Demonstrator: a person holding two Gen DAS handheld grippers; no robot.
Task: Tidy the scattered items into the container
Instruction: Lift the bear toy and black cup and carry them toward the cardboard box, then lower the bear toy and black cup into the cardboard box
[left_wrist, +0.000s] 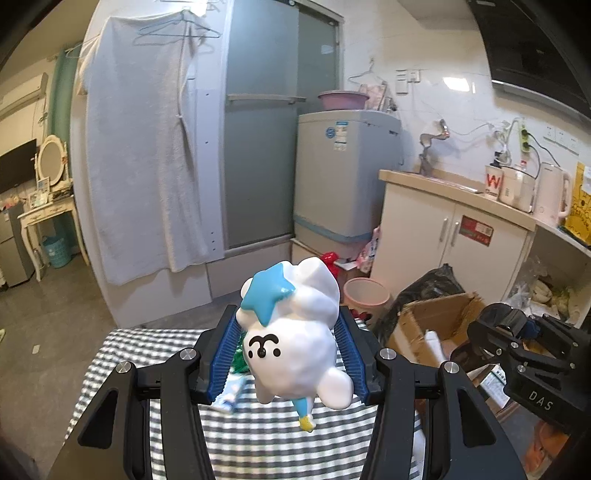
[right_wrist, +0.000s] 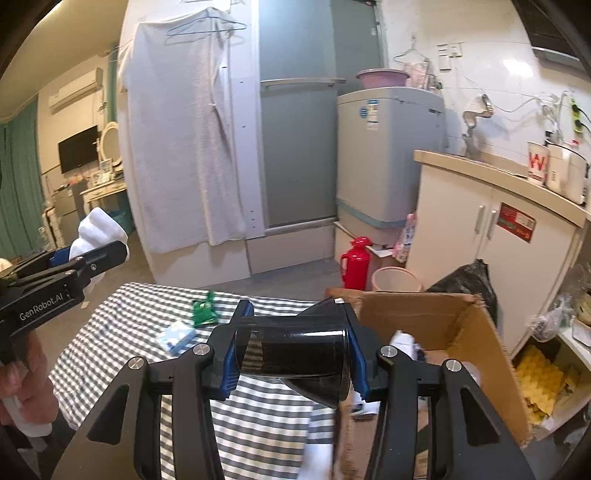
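My left gripper (left_wrist: 286, 343) is shut on a white toy figure (left_wrist: 295, 343) with a blue star on its head, held above the checked tablecloth (left_wrist: 258, 443). My right gripper (right_wrist: 293, 350) is shut on a dark, glossy cup-shaped object (right_wrist: 295, 350) lying sideways between its blue pads, at the table's right edge next to an open cardboard box (right_wrist: 461, 343). The same box (left_wrist: 436, 325) shows to the right in the left wrist view. On the cloth lie a green packet (right_wrist: 203, 312) and a pale blue tissue pack (right_wrist: 176, 336). White things lie inside the box.
Past the table stand a pink bin (right_wrist: 395, 280), a red flask (right_wrist: 356, 264), a black bag (right_wrist: 469, 280), a washing machine (right_wrist: 388, 155) and a white cabinet (right_wrist: 487, 229). A towel (right_wrist: 184, 129) hangs on the partition. A person's hand (right_wrist: 22, 376) holds the left gripper (right_wrist: 92, 258).
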